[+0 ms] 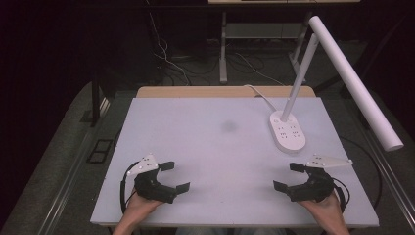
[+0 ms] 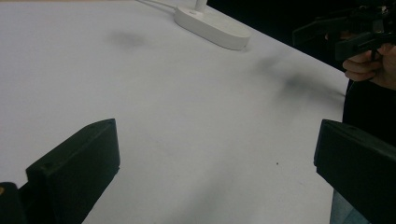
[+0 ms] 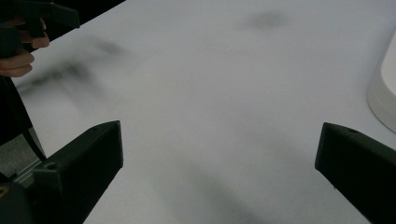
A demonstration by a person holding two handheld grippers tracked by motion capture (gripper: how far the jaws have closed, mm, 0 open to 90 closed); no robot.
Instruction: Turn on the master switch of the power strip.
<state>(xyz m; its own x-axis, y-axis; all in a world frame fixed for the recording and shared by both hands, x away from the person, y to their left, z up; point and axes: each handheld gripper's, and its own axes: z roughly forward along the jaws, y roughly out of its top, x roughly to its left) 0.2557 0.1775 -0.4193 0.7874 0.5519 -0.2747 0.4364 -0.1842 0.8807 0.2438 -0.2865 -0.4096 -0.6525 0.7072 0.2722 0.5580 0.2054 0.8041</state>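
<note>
My left gripper (image 1: 174,176) rests near the front left of the white table (image 1: 215,147), held in a hand, its black jaws spread wide with nothing between them. My right gripper (image 1: 288,176) sits at the front right in the other hand, jaws also wide apart and empty. In the left gripper view my own gripper (image 2: 217,156) frames bare tabletop, and the right gripper (image 2: 345,32) with its hand shows at the upper right. In the right gripper view my own gripper (image 3: 219,158) stands over bare table, and the left gripper (image 3: 28,18) shows at the upper left.
A white desk lamp stands at the back right on an oval base (image 1: 287,131) (image 2: 212,28) (image 3: 385,88), its long tube head (image 1: 355,78) reaching out over the right edge. A faint dark smudge (image 1: 228,126) marks the table's middle. Cables lie on the floor behind.
</note>
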